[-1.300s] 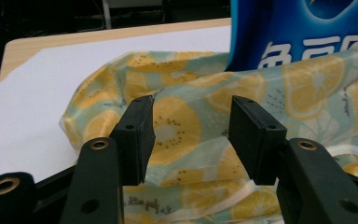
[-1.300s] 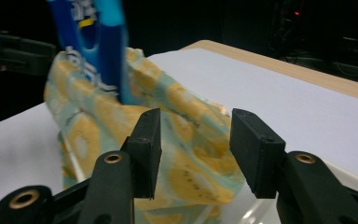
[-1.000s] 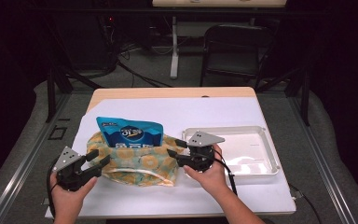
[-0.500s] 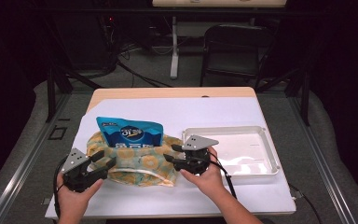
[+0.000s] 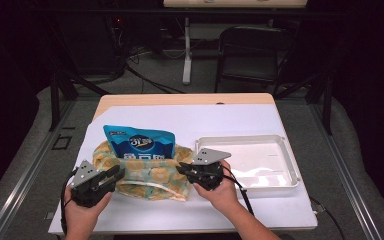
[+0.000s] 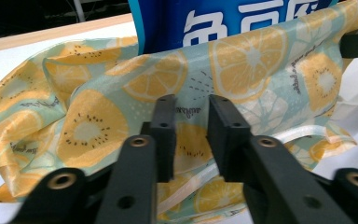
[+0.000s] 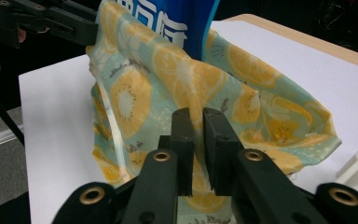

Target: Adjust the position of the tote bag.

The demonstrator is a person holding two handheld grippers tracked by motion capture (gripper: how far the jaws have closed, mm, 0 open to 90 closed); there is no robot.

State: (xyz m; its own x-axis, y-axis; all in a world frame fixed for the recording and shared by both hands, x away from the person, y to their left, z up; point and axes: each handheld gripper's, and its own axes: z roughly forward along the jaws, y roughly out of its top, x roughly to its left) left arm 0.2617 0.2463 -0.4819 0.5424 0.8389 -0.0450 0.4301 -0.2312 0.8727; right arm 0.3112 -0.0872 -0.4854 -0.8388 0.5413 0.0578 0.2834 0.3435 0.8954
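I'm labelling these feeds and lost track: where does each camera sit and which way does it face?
High view: above the person's side, facing forward-down; both hands, left gripper, right gripper.
Left gripper view: on that gripper, facing the fruit-print bag between open jaws.
Right gripper view: on that gripper, jaws pinching bag fabric.
Both gripper views share the bag and blue packet.

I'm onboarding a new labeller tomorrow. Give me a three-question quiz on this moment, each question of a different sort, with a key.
1. True or false: the blue packet lies in the white tray.
2. Which gripper is shut on the fruit-print bag? A) left gripper B) right gripper C) neither
3. Fill in: the tray sits to the ____ of the bag in the high view.

Key
1. False: it stands out of the bag's mouth.
2. B: its jaws pinch a fold of fabric; the left gripper's jaws stand apart, with the bag beyond them.
3. right
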